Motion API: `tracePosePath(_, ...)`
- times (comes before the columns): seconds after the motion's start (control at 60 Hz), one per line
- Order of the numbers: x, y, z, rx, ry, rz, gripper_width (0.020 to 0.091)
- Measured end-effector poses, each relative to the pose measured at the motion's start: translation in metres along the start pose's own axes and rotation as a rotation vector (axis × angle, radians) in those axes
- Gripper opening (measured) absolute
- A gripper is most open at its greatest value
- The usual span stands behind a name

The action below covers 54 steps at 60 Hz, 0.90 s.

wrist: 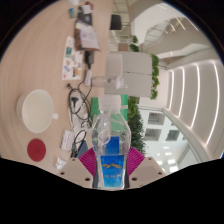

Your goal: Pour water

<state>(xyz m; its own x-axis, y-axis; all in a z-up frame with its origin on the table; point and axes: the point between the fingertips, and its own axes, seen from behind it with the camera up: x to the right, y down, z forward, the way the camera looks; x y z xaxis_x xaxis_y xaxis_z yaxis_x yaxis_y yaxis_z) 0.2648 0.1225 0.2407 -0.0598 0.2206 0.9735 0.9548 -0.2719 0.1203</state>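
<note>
Tabletop [45, 60], smooth and pale, stretched beyond the fingers, carrying a round white bowl [38, 106] and a small red disc [37, 150] off to one side, both well apart from the bottle. We judged pouring not yet begun: the clear plastic water bottle [111, 145], blue-labelled, white-capped, stood upright. Our gripper [110, 165] was clamped on it, pink pads [90, 160] pressing both sides.
</note>
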Motion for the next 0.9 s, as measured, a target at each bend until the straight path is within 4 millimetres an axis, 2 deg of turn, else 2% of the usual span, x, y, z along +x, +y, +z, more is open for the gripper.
tracePosePath(0.05, 0.031, 0.000, 0.002, 0.013, 0.040, 0.280, 0.0351)
tracePosePath(0.067, 0.041, 0.002, 0.001, 0.018, 0.056, 0.370, 0.0330)
tracePosePath(0.083, 0.049, 0.004, -0.002, 0.029, 0.066, 0.461, 0.0352)
tracePosePath(0.1, 0.046, 0.006, -0.017, 0.044, 0.113, 0.571, 0.0352)
tracePosePath(0.133, 0.059, 0.006, -0.016, 0.082, 0.089, 0.736, 0.0351)
tracePosePath(0.15, 0.058, 0.010, -0.027, 0.106, 0.103, 0.824, 0.0350)
tracePosePath(0.2, 0.061, 0.015, -0.029, 0.156, 0.071, 1.037, 0.0353)
tracePosePath(0.217, 0.054, 0.018, -0.044, 0.178, 0.091, 1.117, 0.0352)
tracePosePath(0.233, 0.062, 0.020, -0.028, 0.183, 0.034, 1.156, 0.0353)
tracePosePath(0.25, 0.061, 0.021, -0.026, 0.196, 0.011, 1.213, 0.0354)
tracePosePath(0.267, 0.044, 0.020, -0.029, 0.209, 0.001, 1.273, 0.0353)
tracePosePath(0.317, 0.020, 0.022, -0.021, 0.234, -0.056, 1.397, 0.0352)
tracePosePath(0.333, -0.004, 0.016, -0.019, 0.247, -0.054, 1.443, 0.0353)
tracePosePath(0.35, -0.004, 0.020, -0.016, 0.240, -0.093, 1.455, 0.0352)
tracePosePath(0.367, -0.014, 0.020, -0.012, 0.236, -0.118, 1.478, 0.0352)
tracePosePath(0.467, -0.084, 0.020, 0.006, 0.216, -0.243, 1.574, 0.0354)
tracePosePath(0.483, -0.108, 0.010, 0.011, 0.219, -0.241, 1.585, 0.0352)
tracePosePath(0.5, -0.105, 0.023, 0.009, 0.208, -0.251, 1.585, 0.0352)
tracePosePath(0.533, -0.116, 0.029, 0.012, 0.195, -0.266, 1.599, 0.0352)
tracePosePath(0.583, -0.130, 0.031, 0.015, 0.194, -0.292, 1.635, 0.0353)
tracePosePath(0.6, -0.141, 0.025, 0.023, 0.193, -0.295, 1.642, 0.0354)
tracePosePath(0.667, -0.159, 0.030, 0.020, 0.191, -0.320, 1.640, 0.0360)
tracePosePath(0.717, -0.170, 0.025, 0.020, 0.209, -0.348, 1.636, 0.0360)
tracePosePath(0.783, -0.172, 0.026, 0.013, 0.246, -0.334, 1.631, 0.0362)
tracePosePath(0.8, -0.166, 0.024, 0.019, 0.253, -0.334, 1.629, 0.0361)
tracePosePath(0.9, -0.171, 0.025, 0.011, 0.260, -0.327, 1.635, 0.0371)
